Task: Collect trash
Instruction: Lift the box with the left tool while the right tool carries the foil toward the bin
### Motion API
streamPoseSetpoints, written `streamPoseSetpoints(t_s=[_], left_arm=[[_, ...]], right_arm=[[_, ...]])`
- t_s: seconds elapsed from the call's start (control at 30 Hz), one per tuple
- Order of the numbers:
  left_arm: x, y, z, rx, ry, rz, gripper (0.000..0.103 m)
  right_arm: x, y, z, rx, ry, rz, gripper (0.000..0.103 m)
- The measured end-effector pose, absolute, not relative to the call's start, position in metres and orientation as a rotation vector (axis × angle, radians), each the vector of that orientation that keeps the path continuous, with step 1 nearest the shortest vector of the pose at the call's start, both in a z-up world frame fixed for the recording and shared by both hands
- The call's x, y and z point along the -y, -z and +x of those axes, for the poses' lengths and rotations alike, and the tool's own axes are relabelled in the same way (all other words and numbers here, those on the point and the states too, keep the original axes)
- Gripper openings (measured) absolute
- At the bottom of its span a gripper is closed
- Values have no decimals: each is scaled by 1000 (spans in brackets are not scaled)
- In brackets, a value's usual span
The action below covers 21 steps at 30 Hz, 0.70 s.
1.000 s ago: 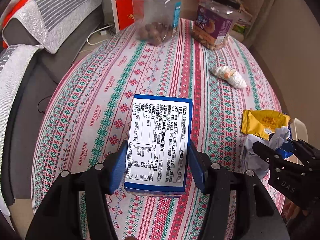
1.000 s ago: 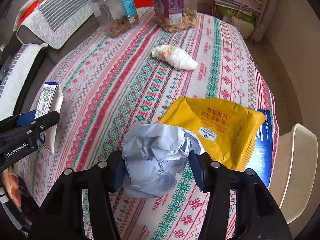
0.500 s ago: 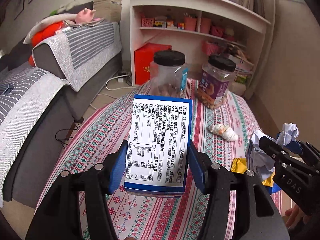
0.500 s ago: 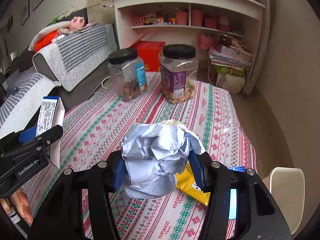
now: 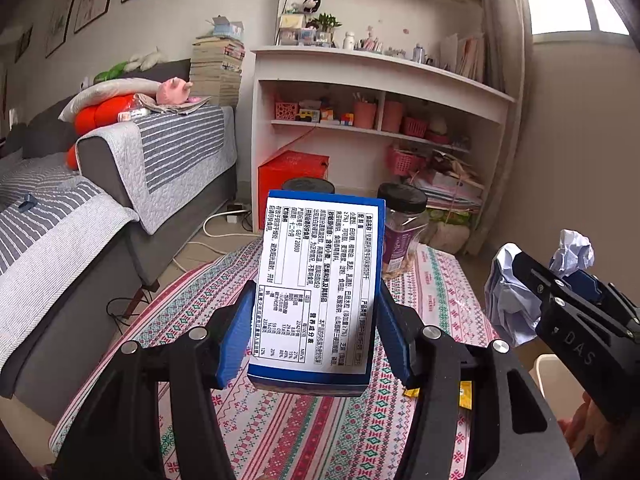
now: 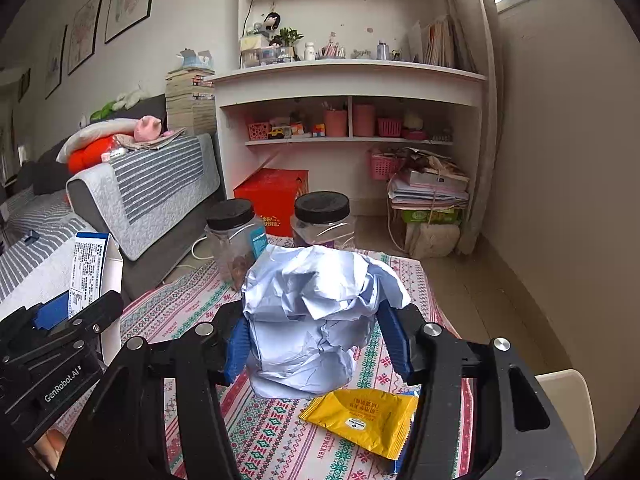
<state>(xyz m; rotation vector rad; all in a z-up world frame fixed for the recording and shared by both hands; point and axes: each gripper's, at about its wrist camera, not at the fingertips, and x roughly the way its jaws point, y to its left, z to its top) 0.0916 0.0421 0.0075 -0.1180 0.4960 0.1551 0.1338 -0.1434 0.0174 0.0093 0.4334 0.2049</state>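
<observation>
**Two pieces in hand, one yellow wrapper below the right tongs**

Both of your tongs are loaded. Your left gripper is clenched on the blue-and-white carton, which stands upright in the centre of the left wrist frame, its long axis running up the picture and its printed label facing the camera. Your right gripper is clamped around the crumpled pale-blue paper, filling the middle of the right wrist frame; both blue pads press into its sides.

Both loads hang above the patterned tablecloth, not resting on it. What remains there is the yellow wrapper, lying flat in the lower centre-right of the right wrist frame, just below and a little right of the paper ball, its long axis slanting from upper left to lower right. In the left wrist frame only a sliver of it shows at the lower right, so your right hand is the nearer one.

No bin shows in either view; the white object at the lower right edge cannot be identified. Neither hand is free, so the wrapper likely waits until you drop a load.
</observation>
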Motion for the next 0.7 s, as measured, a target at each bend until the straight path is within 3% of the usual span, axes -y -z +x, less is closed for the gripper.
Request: streamPoseSetpoints(t_s=[0.7], left_arm=[[51,-42,87,-461,-54,-66,57]], right_arm=[[241,-39,103,-384,-68,57,53]])
